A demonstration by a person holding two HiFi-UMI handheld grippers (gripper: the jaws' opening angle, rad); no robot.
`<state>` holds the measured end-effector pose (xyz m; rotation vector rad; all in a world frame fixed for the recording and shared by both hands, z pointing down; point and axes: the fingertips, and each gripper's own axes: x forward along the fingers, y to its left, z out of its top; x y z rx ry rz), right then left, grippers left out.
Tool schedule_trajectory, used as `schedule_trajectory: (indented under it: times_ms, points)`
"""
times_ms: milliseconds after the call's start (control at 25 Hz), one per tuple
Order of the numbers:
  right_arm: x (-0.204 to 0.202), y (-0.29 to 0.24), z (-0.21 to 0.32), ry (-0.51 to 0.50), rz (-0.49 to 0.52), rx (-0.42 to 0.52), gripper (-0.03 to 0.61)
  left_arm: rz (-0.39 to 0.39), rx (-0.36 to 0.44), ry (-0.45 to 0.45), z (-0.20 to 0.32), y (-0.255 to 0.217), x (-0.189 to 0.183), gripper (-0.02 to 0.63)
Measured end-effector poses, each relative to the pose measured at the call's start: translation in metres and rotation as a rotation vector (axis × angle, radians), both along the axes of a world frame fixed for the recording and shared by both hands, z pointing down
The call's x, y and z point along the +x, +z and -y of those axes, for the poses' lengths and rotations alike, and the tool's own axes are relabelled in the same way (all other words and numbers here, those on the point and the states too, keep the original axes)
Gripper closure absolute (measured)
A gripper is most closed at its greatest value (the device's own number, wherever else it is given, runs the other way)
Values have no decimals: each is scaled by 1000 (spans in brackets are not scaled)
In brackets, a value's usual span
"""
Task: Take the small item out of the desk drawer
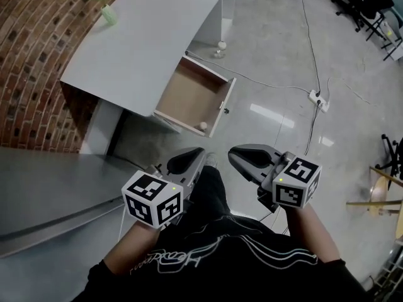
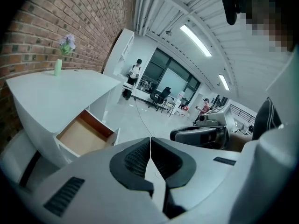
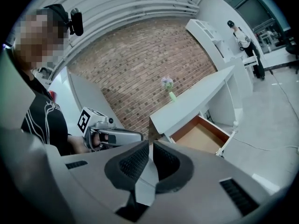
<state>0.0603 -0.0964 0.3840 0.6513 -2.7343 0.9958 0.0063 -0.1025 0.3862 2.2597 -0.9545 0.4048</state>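
Note:
The white desk (image 1: 141, 39) stands ahead of me with its drawer (image 1: 189, 93) pulled out, showing a bare brown bottom. A small pale round item (image 1: 203, 126) lies in the drawer's near corner, against the front panel. My left gripper (image 1: 196, 153) and right gripper (image 1: 234, 155) hover side by side over the floor, well short of the drawer, both shut with nothing between the jaws. The left gripper view shows the open drawer (image 2: 83, 135) at lower left and its own jaws (image 2: 150, 141) pressed together. The right gripper view shows the drawer (image 3: 201, 136) beyond its closed jaws (image 3: 150, 146).
A green vase with purple flowers (image 1: 106, 6) stands on the desk's far end by the brick wall (image 1: 31, 55). A cable and power strip (image 1: 318, 100) lie on the floor to the right. A grey ledge (image 1: 44, 187) runs at my left. Chairs (image 1: 390, 162) stand at the right edge.

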Motion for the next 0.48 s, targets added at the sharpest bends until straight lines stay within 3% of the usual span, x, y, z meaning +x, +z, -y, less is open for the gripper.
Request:
schedule_trajectory:
  times_ms: [320,480]
  points:
    - [-21,74,70,30,-89,-91,523,-9,-100,-64,69,83,-33,591]
    - [-34,120,98,-13,-164,-100,523,-5,-147,-98,87,122,-48,591]
